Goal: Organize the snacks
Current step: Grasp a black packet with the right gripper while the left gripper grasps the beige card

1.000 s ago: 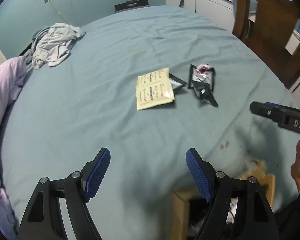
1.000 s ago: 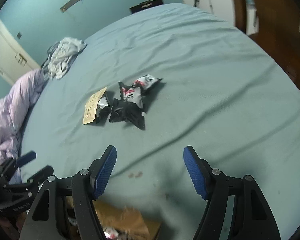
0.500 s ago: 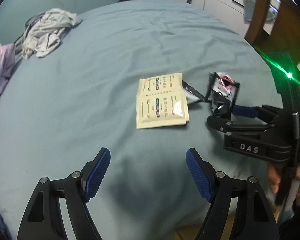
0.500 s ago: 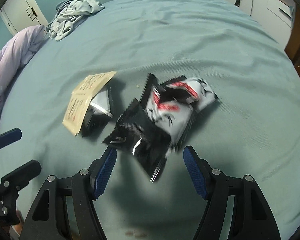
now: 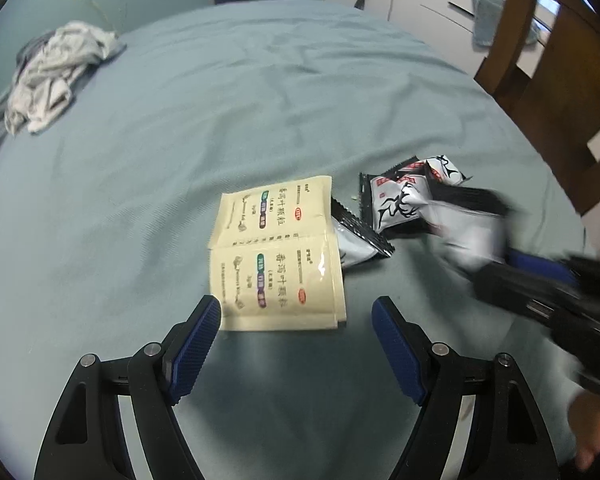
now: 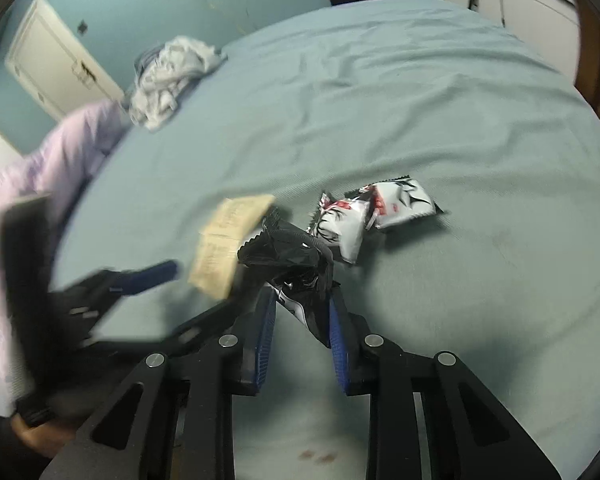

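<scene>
The black snack packet is hanging crumpled just above the blue bedsheet, pinched by one corner in the right gripper, whose jaws have just been closing on it. Such a thin corner hold is risking a slip. The left gripper is standing wide and empty beside the cream sachet, possibly crowding the white packets.

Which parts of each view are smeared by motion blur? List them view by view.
Left wrist view: the right gripper and the black snack packet it grips are streaked; the cream sachets stay sharp. Right wrist view: the left gripper and the cream sachets are smeared; the white packets only slightly.
</scene>
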Motion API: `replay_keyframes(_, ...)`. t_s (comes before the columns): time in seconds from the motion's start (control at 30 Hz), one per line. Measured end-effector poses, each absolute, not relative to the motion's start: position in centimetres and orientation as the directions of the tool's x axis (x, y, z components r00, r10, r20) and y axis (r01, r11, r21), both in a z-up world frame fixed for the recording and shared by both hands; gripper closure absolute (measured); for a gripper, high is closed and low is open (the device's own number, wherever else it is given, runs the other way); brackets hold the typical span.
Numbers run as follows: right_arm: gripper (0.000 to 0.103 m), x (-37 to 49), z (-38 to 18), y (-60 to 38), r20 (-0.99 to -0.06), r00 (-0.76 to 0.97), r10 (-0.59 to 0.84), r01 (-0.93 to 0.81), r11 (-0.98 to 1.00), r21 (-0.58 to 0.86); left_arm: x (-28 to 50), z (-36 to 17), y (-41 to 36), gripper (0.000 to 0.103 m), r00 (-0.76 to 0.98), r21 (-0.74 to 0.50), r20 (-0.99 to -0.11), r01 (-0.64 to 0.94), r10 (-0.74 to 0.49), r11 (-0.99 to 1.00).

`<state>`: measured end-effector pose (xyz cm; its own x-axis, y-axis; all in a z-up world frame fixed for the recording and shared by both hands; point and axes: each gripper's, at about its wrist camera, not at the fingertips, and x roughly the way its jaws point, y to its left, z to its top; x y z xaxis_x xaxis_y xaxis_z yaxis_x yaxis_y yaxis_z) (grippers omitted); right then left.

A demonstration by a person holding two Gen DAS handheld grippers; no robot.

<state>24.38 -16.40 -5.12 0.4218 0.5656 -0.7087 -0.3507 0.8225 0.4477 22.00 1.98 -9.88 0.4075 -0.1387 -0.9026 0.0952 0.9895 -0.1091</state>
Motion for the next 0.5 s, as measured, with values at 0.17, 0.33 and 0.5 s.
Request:
replay_keyframes(0.17,0.079,20.0,-3.4,-19.7,-0.688,0.453,0.567,-0.308,0.823,0.476,22.6,-10.2,3.3,0.062,0.384,-0.174,-0.905,0.061,-0.184,0.983)
replay_keyframes(0.33,0.079,13.4,-2.5,-22.3,-0.667,0.506,0.546,-0.275,0.836,0.475,21.0,-7.6,4.2,0.093,0.433,-0.180,-0.882,0.049,-0.184,0.982)
replay_keyframes(0.5,0.079,6.1,-2.1,-25.5,-0.648,0.553,0.524,-0.222,0.842,0.492,19.2,-5.8,6.0,0.101,0.470,-0.170,-0.871,-0.011,-0.144,0.985)
